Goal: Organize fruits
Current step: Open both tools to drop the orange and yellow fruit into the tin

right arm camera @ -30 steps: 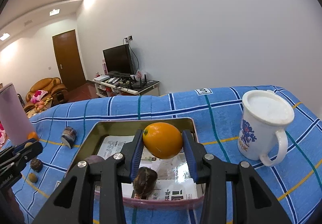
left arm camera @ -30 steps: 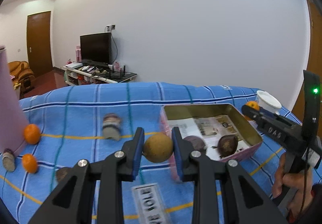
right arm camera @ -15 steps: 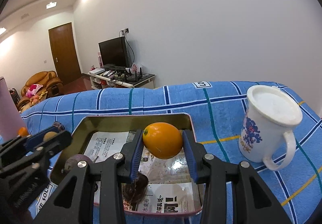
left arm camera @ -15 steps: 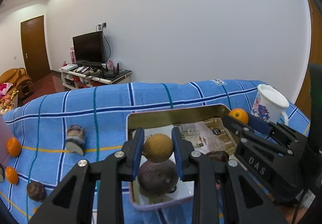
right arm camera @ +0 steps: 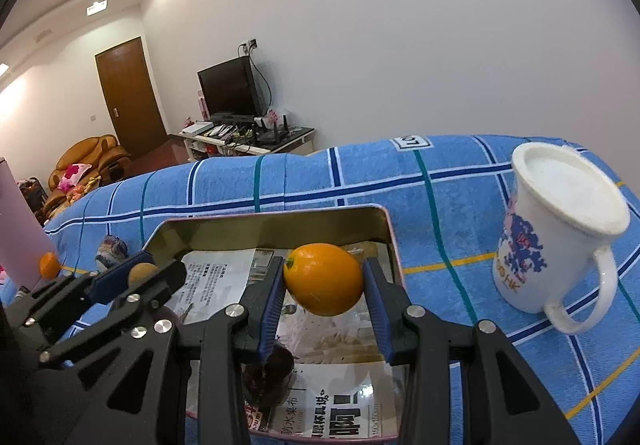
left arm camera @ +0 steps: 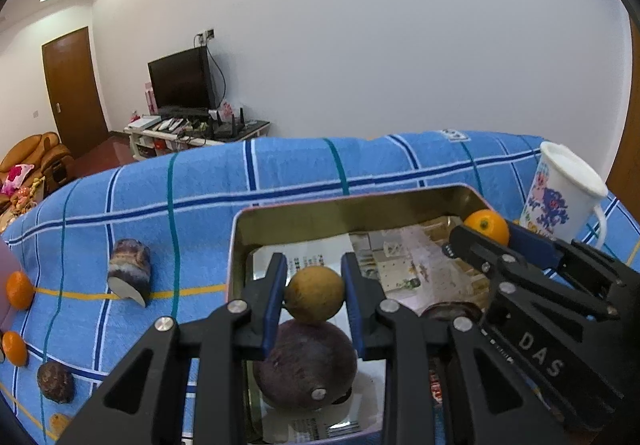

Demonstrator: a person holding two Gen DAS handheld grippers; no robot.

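Note:
My left gripper [left arm camera: 314, 291] is shut on a small tan round fruit [left arm camera: 314, 294] and hangs over the near left part of the metal tin [left arm camera: 344, 210], just above a dark purple fruit [left arm camera: 306, 365] lying in it. My right gripper [right arm camera: 323, 281] is shut on an orange [right arm camera: 323, 279] above the tin's [right arm camera: 276, 223] right half; another dark fruit [right arm camera: 269, 369] lies below it. Each gripper shows in the other's view: the right gripper [left arm camera: 486, 233], the left gripper [right arm camera: 144, 273]. Printed paper lines the tin.
A white mug [right arm camera: 560, 229] stands right of the tin on the blue checked cloth [left arm camera: 200, 197]. Left of the tin lie a cut purple piece [left arm camera: 130, 271], two small oranges [left arm camera: 18, 290], a dark fruit [left arm camera: 55, 381] and a pink container [right arm camera: 20, 229].
My left gripper has carried the tan fruit rightward from beside the tin to over its near left part. My right gripper with the orange has sunk slightly over the tin.

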